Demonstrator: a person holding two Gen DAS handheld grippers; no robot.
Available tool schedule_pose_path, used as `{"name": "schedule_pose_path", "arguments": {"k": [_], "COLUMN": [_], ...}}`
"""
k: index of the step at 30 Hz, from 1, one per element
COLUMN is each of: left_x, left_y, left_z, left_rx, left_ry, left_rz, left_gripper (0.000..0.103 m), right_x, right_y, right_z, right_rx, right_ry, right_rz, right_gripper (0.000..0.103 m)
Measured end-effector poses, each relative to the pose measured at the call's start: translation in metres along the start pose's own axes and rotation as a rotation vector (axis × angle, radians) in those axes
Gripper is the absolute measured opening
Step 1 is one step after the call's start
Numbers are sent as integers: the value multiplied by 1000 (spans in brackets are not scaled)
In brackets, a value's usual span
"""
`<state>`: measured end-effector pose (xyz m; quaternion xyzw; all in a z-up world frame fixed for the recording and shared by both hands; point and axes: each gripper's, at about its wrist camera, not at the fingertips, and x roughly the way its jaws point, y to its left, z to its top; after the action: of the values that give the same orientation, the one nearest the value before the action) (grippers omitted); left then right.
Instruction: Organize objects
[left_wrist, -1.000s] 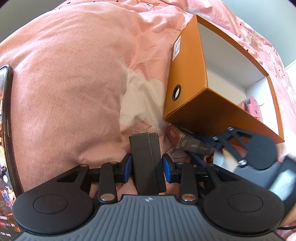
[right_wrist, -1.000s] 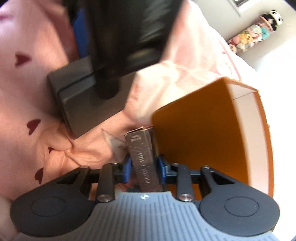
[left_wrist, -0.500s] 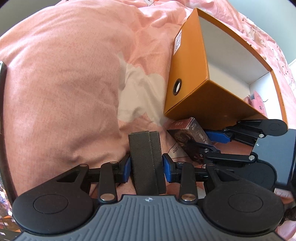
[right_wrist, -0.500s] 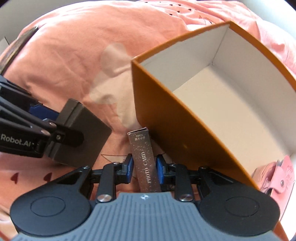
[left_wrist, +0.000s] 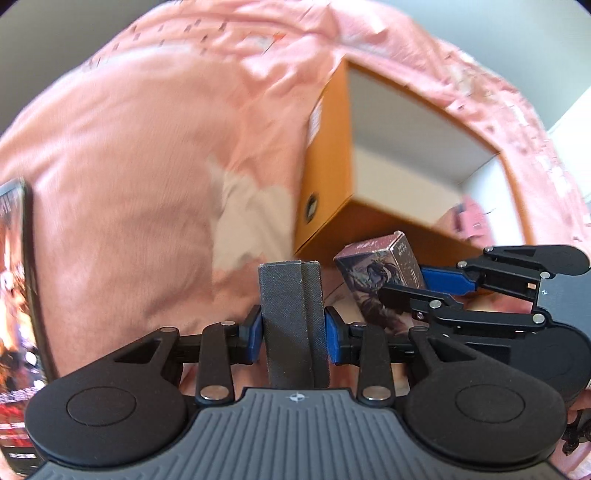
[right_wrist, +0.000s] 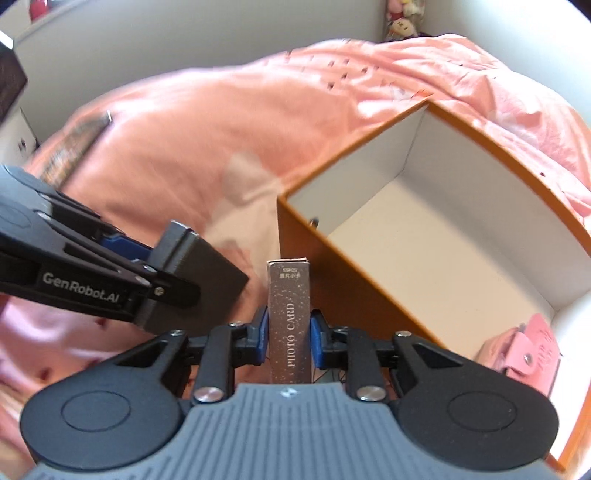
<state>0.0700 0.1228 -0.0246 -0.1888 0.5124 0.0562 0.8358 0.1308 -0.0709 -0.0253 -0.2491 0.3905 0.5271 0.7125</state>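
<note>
My left gripper (left_wrist: 293, 334) is shut on a dark grey textured box (left_wrist: 291, 295), held upright above the pink duvet (left_wrist: 147, 184). My right gripper (right_wrist: 289, 336) holds a slim brown box printed "PHOTO CARD" (right_wrist: 289, 295); its jaws are closing, with the blue pads pressed on the box's two sides. That card box hovers beside the near corner of the open orange box (right_wrist: 332, 273), outside it. In the left wrist view the right gripper (left_wrist: 413, 286) and card box (left_wrist: 376, 273) sit just right of the grey box, in front of the orange box (left_wrist: 325, 173). The right wrist view shows the left gripper (right_wrist: 159, 266) at left.
A pink wallet (right_wrist: 532, 347) lies in the near right corner of the orange box, whose white floor is otherwise bare. A lit screen (left_wrist: 14, 277) lies on the duvet at far left. Plush toys (right_wrist: 402, 18) stand by the far wall.
The right gripper has risen and rolled upright with the card box, so it now looks into the orange box. The left gripper has lifted a little with the grey box.
</note>
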Motion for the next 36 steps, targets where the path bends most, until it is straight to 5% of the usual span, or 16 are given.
{"name": "schedule_pose_path", "arguments": {"k": [7, 18, 29, 36], "left_x": [-40, -20, 70, 96], "left_y": [-26, -78, -110, -114], "left_z": [19, 89, 134, 147], "left_rx": [72, 136, 142, 160], "left_ry": [-94, -177, -132, -99], "left_rz": [-129, -247, -163, -134], "left_gripper": [38, 37, 37, 37], "right_x": [-61, -73, -20, 30], "right_y": [16, -102, -195, -216], "right_z": [14, 57, 69, 67], "right_rx": [189, 443, 636, 689], "right_ry": [-111, -255, -263, -202], "right_rz": [63, -99, -212, -123], "right_gripper": [24, 24, 24, 24]}}
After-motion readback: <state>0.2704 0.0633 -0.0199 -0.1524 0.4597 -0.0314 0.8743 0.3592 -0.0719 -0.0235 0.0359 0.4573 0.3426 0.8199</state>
